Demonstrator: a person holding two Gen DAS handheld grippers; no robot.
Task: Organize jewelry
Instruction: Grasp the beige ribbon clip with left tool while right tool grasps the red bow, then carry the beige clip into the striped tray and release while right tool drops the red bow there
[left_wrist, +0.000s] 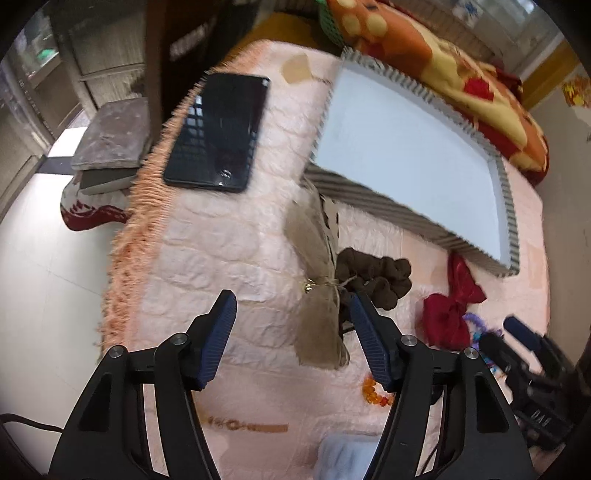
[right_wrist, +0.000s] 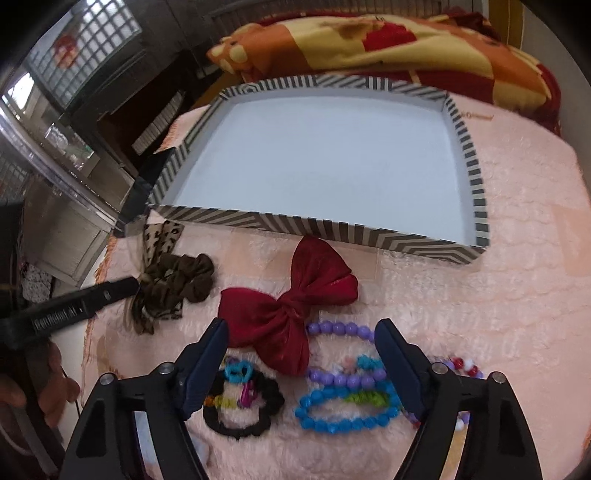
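Lying loose on the pink fluffy blanket (right_wrist: 480, 295) before the empty striped tray (right_wrist: 280, 221), the red satin bow (right_wrist: 288, 314) and beaded bracelets (right_wrist: 343, 406) crowd together; the spread, empty right gripper (right_wrist: 301, 349) risks snagging several, while the left gripper (left_wrist: 291, 314), equally spread, hovers beside the leopard-print bow (left_wrist: 317, 280).

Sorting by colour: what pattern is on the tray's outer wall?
Black-and-white stripes, chevroned at the corners, on the tray; clearest in the right wrist view.
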